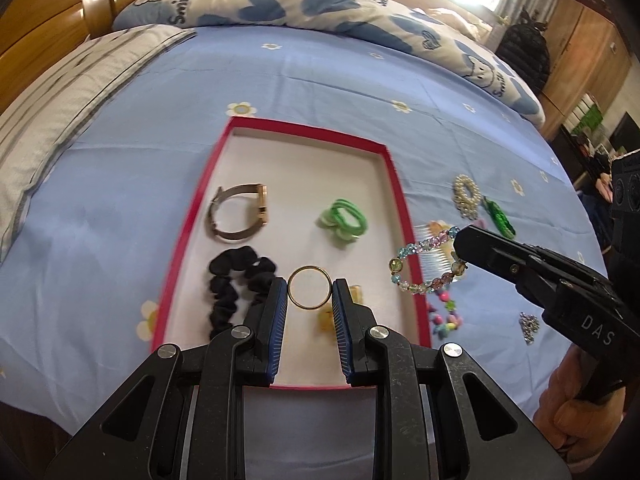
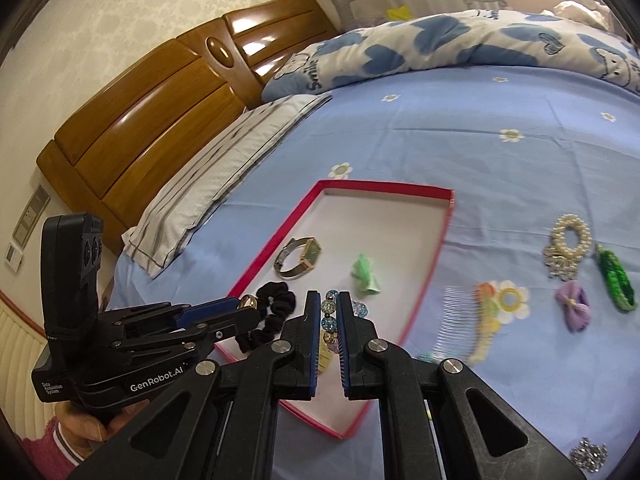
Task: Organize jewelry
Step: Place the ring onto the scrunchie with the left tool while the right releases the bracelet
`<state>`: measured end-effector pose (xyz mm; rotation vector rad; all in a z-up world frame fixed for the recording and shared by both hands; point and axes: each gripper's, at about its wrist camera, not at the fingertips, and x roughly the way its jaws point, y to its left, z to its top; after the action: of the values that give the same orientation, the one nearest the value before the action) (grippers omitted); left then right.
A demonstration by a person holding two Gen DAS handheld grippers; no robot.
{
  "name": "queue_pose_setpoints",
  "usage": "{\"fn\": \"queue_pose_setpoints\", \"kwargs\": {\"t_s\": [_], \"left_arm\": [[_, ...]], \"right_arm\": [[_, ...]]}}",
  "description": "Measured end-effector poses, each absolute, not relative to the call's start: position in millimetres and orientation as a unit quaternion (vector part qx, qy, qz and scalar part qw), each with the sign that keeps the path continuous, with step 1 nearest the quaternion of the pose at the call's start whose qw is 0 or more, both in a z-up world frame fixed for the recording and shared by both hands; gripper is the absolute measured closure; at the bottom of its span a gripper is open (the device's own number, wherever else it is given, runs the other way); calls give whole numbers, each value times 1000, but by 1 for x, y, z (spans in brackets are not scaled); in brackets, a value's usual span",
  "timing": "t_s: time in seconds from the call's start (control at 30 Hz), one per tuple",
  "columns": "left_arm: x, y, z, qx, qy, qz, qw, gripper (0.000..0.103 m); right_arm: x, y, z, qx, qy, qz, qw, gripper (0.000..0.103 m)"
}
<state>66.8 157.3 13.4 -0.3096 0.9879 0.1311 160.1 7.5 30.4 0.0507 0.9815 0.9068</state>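
A red-rimmed box [image 1: 394,184] with a white floor lies on the blue bedsheet. In it lie a watch [image 1: 240,212], a green hair tie [image 1: 343,220], a black scrunchie [image 1: 236,284] and a yellow piece [image 1: 326,316]. My left gripper [image 1: 309,292] is shut on a gold ring [image 1: 309,287] and holds it above the box. My right gripper [image 2: 329,312] is shut on a glittery bead bracelet [image 2: 330,308], which also shows in the left wrist view [image 1: 424,260], above the box's right rim.
On the sheet right of the box lie a flower comb [image 2: 480,320], a pearl scrunchie [image 2: 570,236], a green clip [image 2: 614,280], a purple bow [image 2: 574,306], a silver sparkly piece [image 2: 588,454] and a colourful bead string [image 1: 444,316]. A pillow [image 2: 224,176] and a duvet [image 2: 440,36] lie beyond.
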Motion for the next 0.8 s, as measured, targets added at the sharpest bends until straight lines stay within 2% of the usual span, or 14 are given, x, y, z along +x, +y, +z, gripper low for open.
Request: {"fn": "queue_pose_setpoints", "kwargs": {"t_s": [0.8], "left_arm": [[78,187,-45,-156,518,95,836,82]], "right_arm": [[172,43,-44,-1,524,405,750,95]]}}
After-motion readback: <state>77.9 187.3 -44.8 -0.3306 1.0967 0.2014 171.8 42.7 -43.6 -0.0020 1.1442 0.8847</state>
